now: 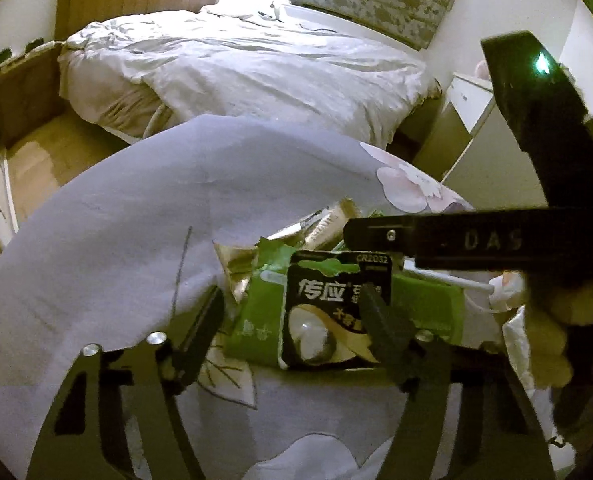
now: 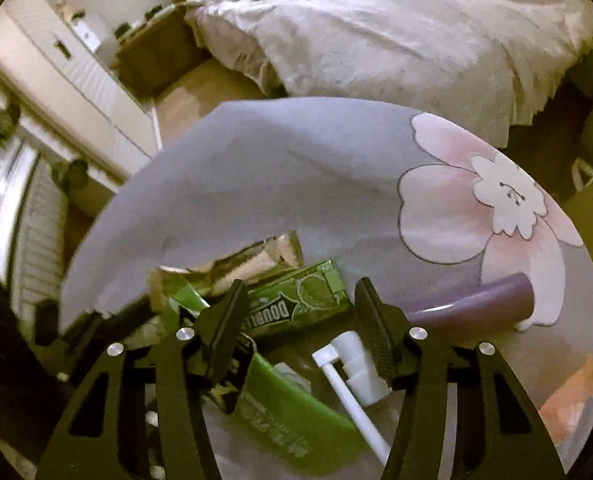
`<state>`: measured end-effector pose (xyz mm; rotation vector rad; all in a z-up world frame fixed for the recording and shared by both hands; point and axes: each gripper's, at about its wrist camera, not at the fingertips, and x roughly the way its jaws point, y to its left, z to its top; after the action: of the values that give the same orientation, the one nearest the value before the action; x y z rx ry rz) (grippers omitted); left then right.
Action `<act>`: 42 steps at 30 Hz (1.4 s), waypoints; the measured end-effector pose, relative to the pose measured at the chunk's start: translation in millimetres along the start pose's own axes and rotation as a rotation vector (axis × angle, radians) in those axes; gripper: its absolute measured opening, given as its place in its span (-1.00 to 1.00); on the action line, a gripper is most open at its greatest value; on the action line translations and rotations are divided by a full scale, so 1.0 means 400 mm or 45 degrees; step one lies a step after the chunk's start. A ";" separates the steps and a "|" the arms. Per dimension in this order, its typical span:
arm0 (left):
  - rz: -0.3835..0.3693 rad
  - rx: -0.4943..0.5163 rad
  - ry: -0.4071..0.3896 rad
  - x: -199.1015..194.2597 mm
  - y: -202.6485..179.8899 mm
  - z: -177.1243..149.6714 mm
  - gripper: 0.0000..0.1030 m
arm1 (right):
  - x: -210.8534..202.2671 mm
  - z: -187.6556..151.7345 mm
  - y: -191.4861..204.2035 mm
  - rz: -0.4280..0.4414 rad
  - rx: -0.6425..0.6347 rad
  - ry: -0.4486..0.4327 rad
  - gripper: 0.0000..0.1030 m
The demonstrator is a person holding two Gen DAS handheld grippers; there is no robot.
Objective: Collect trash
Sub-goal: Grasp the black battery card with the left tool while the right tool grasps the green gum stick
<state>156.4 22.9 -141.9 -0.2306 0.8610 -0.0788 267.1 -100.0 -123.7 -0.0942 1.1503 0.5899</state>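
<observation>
A pile of trash lies on a grey cloth with pink flowers [image 1: 116,220]. In the left wrist view my left gripper [image 1: 292,310] is open around a black battery card marked CR2032 [image 1: 328,312], which lies on a green packet [image 1: 260,316]. A gold wrapper [image 1: 236,268] sits behind it. My right gripper's body [image 1: 456,240] crosses just above the pile. In the right wrist view my right gripper [image 2: 300,300] is open over a green gum pack [image 2: 296,300], a white spray nozzle [image 2: 352,368], a green packet [image 2: 292,416] and a gold wrapper [image 2: 256,260].
A purple tube [image 2: 472,308] and an orange scrap [image 2: 572,396] lie on the cloth at the right. Beyond the cloth stands a bed with a rumpled white duvet [image 1: 236,68]. White cabinets [image 2: 64,80] and wooden floor [image 1: 44,160] are at the left.
</observation>
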 end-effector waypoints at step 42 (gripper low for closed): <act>-0.094 -0.047 0.042 -0.091 0.095 -0.063 -0.42 | -0.042 -0.047 0.178 -0.260 -1.287 0.062 0.20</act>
<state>112.9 61.6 -139.5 -0.2963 0.8870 -0.1362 212.3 -53.4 -100.8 -1.0800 0.7782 0.9383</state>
